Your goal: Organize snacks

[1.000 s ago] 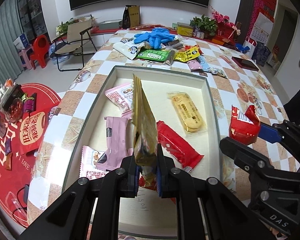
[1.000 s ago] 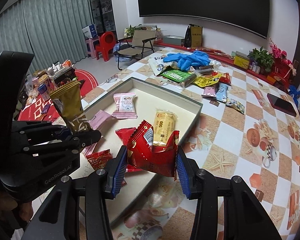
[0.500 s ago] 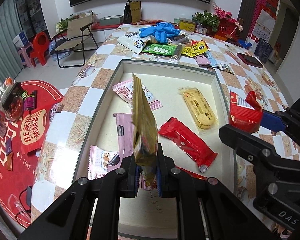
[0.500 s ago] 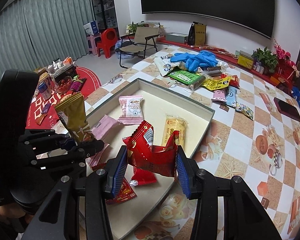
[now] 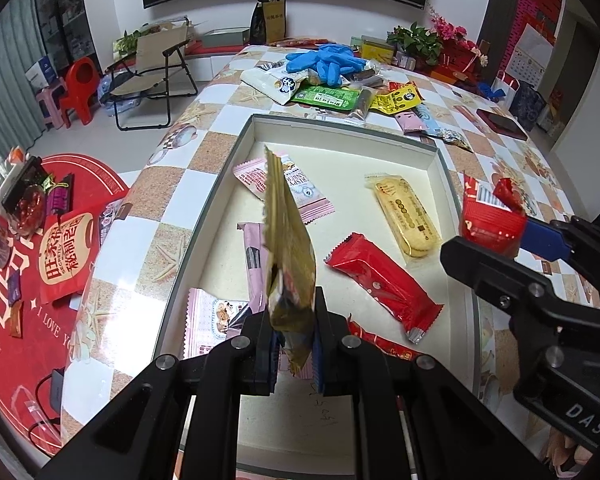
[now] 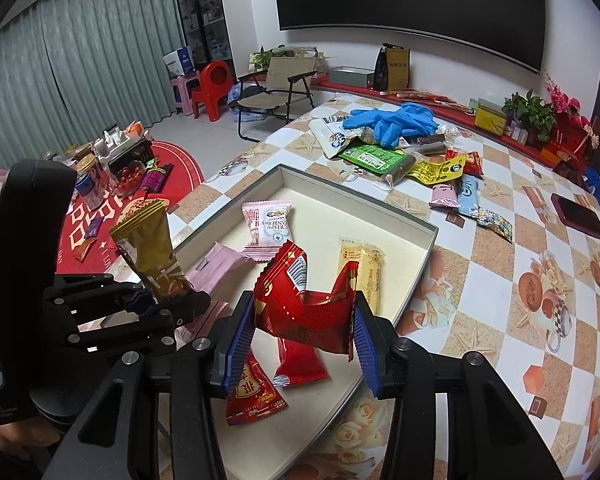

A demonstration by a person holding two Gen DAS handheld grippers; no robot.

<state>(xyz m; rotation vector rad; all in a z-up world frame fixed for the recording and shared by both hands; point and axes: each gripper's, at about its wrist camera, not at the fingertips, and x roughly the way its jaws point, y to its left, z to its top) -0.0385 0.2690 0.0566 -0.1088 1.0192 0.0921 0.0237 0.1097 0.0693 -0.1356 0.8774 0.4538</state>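
The left gripper (image 5: 294, 344) is squeezed tight on a gold snack packet (image 5: 286, 236). The packet stands up tall over the near end of the box (image 5: 340, 122). The right gripper (image 6: 304, 344) is partly open, and its blue pads pinch a crumpled red snack packet (image 6: 306, 304) by both sides. That packet hangs over the box's near right edge. Down in the box lie a pink and white packet (image 6: 268, 220), a yellow biscuit pack (image 5: 406, 216), a long red bar (image 5: 380, 278) and more pink packets. More snacks and blue gloves (image 6: 392, 118) sit in a heap on the checkered table (image 6: 500, 280), past the far end of the box.
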